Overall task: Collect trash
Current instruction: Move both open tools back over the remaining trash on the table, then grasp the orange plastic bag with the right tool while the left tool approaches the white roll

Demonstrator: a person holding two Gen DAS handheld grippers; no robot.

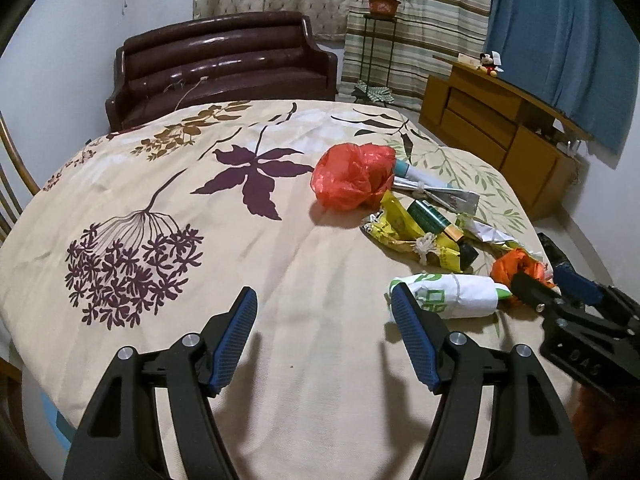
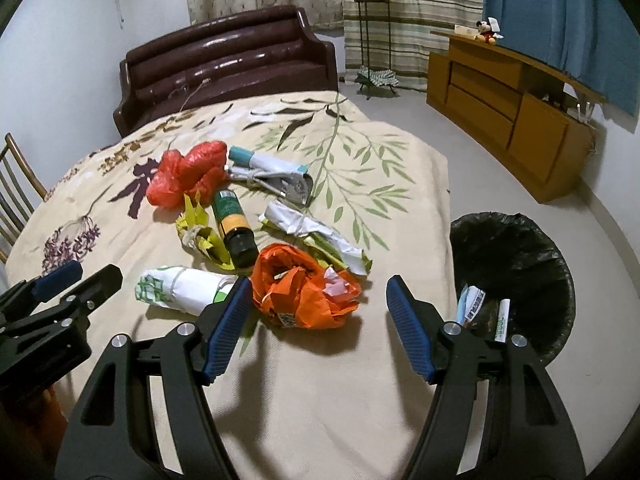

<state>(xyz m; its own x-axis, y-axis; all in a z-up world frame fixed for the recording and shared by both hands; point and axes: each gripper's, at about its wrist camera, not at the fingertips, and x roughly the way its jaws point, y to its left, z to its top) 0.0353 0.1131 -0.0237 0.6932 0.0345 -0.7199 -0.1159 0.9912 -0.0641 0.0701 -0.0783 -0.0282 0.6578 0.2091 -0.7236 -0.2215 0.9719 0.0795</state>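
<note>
Both the left gripper (image 1: 322, 326) and right gripper (image 2: 318, 318) hover released and empty, so the near orange bag (image 2: 304, 292) could slip off the table edge if nudged.

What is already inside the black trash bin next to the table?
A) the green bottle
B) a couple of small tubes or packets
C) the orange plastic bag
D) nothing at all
B. In the right wrist view, the black-lined trash bin holds a couple of small white tubes or packets, while the orange bag and the green bottle lie on the table.
</note>
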